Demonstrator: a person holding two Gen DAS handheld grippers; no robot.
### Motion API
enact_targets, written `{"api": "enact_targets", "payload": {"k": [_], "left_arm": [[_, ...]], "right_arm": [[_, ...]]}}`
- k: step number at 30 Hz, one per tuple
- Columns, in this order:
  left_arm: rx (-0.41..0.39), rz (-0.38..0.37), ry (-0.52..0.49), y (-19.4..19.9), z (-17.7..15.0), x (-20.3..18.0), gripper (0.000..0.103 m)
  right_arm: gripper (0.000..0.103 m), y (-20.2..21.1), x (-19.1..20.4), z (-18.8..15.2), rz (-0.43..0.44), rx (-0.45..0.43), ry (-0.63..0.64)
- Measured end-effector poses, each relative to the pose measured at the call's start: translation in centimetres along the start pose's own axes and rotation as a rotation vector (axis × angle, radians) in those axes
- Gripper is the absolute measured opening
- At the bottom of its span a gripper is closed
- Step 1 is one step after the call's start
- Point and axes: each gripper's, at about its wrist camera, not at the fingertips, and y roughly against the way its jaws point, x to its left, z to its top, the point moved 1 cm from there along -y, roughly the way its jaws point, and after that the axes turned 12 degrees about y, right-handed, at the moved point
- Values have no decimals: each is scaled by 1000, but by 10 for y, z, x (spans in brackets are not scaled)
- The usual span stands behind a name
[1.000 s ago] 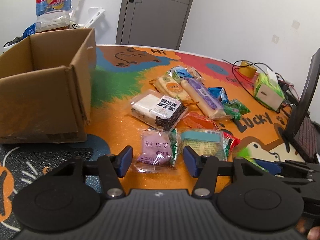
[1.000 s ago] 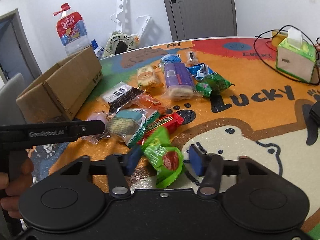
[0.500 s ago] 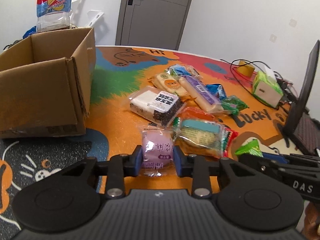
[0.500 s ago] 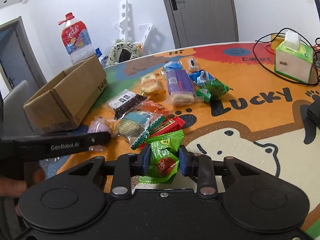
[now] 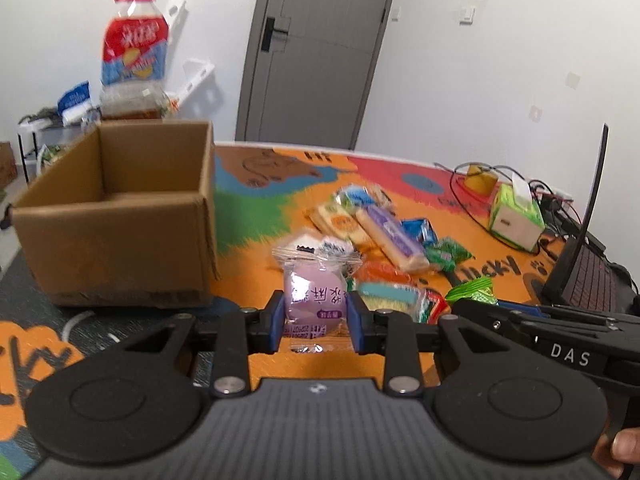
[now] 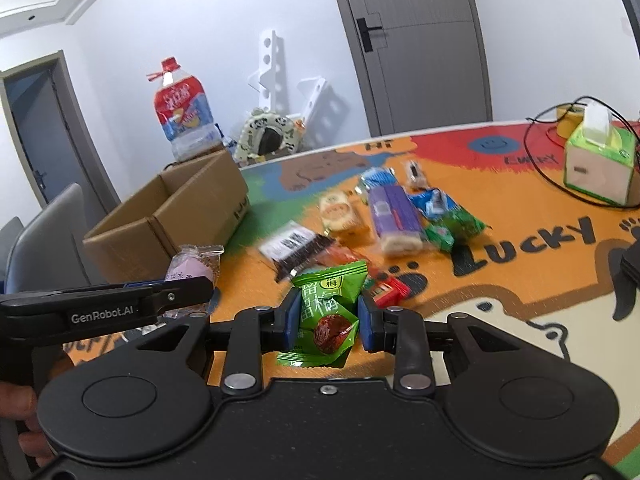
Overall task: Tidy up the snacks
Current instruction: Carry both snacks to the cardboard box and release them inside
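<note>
Both grippers clamp a snack each, held off the table.

The left gripper [image 5: 315, 317] has its blue pads pressed to the sides of a purple packet [image 5: 314, 300], which stands upright between them, just right of the open cardboard box [image 5: 116, 216]. The right gripper [image 6: 328, 317] is closed the same way on a green packet [image 6: 329, 307], upright in its narrow gap. The other snacks [image 6: 394, 216] lie in a loose pile on the colourful mat [image 6: 520, 276], beyond both grippers and beside the box.
</note>
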Motion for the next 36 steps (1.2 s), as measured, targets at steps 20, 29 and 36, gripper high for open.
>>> {"api": "enact_targets", "payload": {"k": [20,29,36], "left_arm": [[-126,48,47,47,43,38,31],[-157,83,75,44,64,64,31],[-169,109,115,37,78,90,31]], "right_arm": [[30,-13,51,50,108,-83,55],[30,-32,79,69,153,-96,95],[30,-50,96,83,163,-106,122]]}}
